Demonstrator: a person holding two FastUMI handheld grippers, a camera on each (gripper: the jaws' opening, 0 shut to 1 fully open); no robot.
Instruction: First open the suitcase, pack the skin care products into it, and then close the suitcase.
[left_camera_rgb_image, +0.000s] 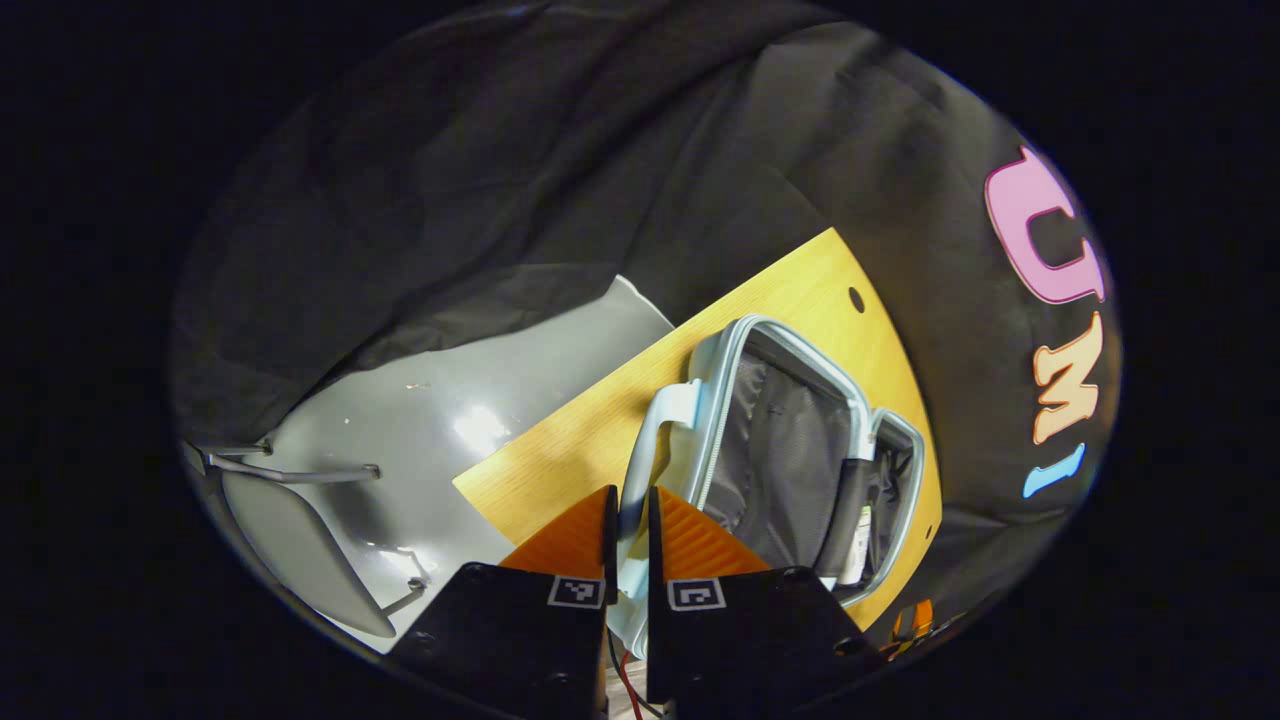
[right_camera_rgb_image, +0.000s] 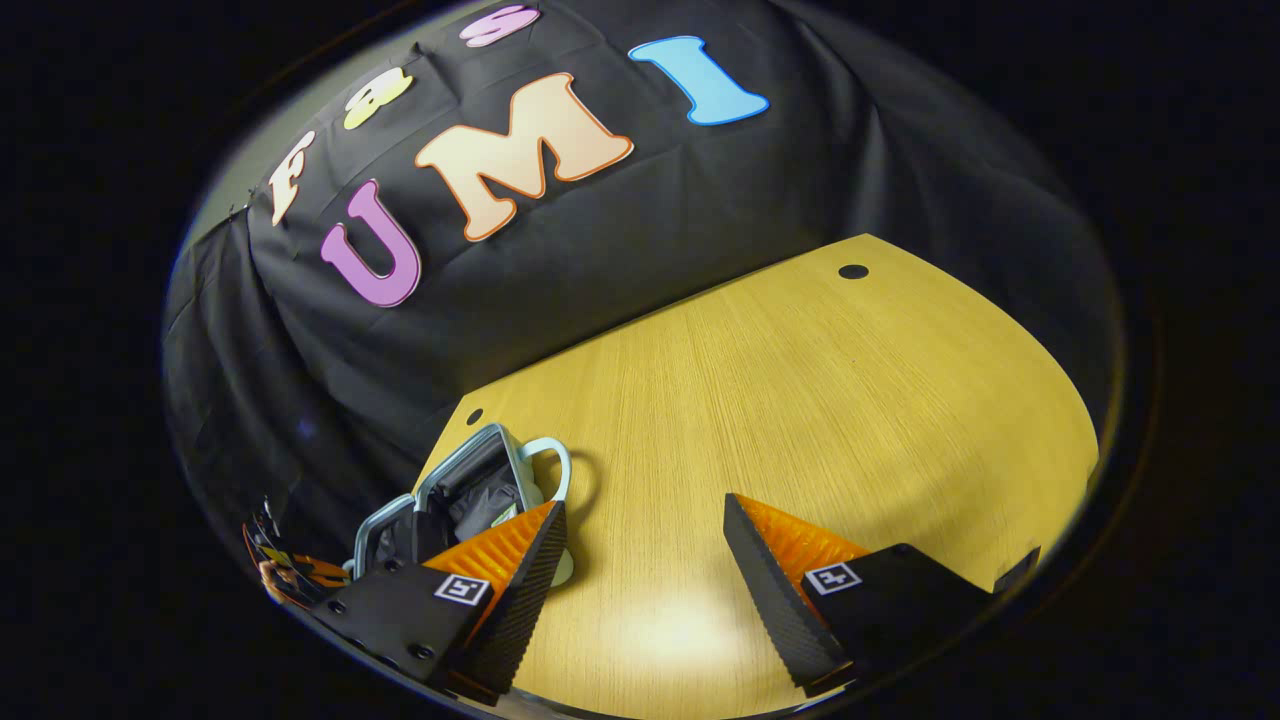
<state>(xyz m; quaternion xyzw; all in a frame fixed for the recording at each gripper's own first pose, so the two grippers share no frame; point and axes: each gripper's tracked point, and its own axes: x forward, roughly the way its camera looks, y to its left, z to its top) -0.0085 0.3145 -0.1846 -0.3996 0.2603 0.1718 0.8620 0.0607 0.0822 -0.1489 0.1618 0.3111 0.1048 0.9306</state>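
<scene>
1 suitcase (left_camera_rgb_image: 800, 440) lies open on the wooden bench (left_camera_rgb_image: 590, 440), its pale blue shell framing a grey fabric lining, and 1 skin care bottle (left_camera_rgb_image: 856, 545) stands tucked against the strap between its 2 halves. In the left gripper view the left gripper (left_camera_rgb_image: 630, 530) has its jaws nearly closed around the pale rim of the suitcase, close by the carry handle (left_camera_rgb_image: 665, 415); both fingers look pressed on that edge, though the contact itself is partly hidden behind the fingers. That same view takes in the grey floor (left_camera_rgb_image: 450, 430) beside the bench and 1 grey chair (left_camera_rgb_image: 290, 520) standing on it. The right gripper view looks across a broad bare stretch of the bench, where 2 round holes (right_camera_rgb_image: 853, 271) sit near its far edge, and it shows the suitcase small at the left, handle loop toward the middle. The right gripper (right_camera_rgb_image: 645, 545) hangs over the bare wood with its jaws spread wide, gripping nothing, well apart from the suitcase apart from its left finger overlapping the case in the picture.
</scene>
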